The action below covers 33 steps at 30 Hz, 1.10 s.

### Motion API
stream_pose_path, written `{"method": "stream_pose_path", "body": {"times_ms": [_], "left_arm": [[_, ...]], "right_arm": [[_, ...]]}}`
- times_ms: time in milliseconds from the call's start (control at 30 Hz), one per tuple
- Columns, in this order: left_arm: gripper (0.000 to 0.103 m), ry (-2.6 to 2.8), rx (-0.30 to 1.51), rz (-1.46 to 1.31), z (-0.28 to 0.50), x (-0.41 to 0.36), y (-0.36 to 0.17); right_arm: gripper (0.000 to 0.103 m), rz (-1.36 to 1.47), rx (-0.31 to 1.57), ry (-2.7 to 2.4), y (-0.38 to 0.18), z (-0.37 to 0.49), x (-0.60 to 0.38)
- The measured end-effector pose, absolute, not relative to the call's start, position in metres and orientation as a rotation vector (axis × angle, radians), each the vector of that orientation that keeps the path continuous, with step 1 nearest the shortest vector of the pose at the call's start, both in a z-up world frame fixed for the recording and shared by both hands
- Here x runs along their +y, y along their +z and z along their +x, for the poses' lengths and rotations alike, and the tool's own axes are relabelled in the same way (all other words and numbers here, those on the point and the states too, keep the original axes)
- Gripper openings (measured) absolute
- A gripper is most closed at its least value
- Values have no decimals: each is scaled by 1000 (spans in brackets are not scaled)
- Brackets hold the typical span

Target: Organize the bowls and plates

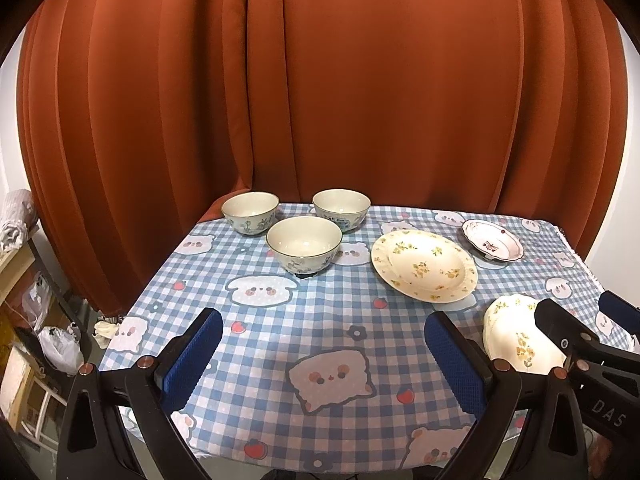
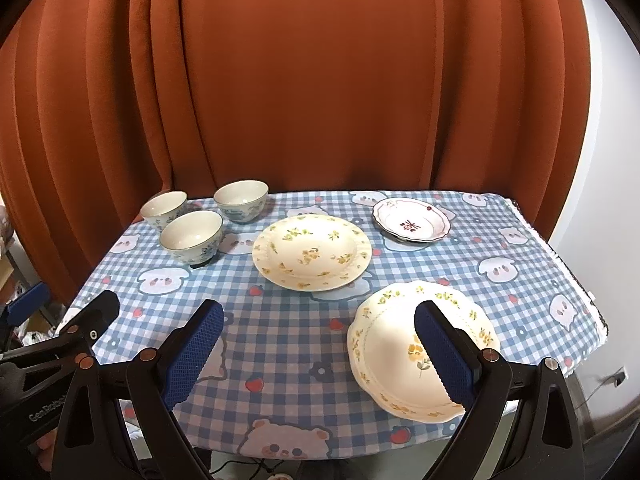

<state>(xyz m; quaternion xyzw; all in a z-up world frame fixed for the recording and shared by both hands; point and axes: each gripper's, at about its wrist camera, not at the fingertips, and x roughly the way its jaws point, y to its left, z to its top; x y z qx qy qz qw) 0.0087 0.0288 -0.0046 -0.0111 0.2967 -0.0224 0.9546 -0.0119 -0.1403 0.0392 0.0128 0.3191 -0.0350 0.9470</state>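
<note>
Three white bowls with blue flowers stand at the back left: one, a second and a nearer third, also. A large yellow-flowered plate lies mid-table. Behind it to the right is a small plate with a red motif. Another yellow-flowered plate lies front right, under the right finger of my right gripper. That gripper is open and empty. My left gripper hangs open and empty over the front edge.
The table wears a blue checked cloth with cartoon animals. An orange curtain closes off the back. Shelves and plastic bags crowd the floor to the left. A white wall rises on the right.
</note>
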Motion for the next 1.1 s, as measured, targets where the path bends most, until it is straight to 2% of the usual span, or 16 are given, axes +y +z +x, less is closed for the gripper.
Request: {"method": "stream_pose_path", "body": {"times_ms": [1100], "left_arm": [[100,-69,601,-8,9,20,-6]], "right_arm": [[98,50,656,-101,35,-13,-148]]}}
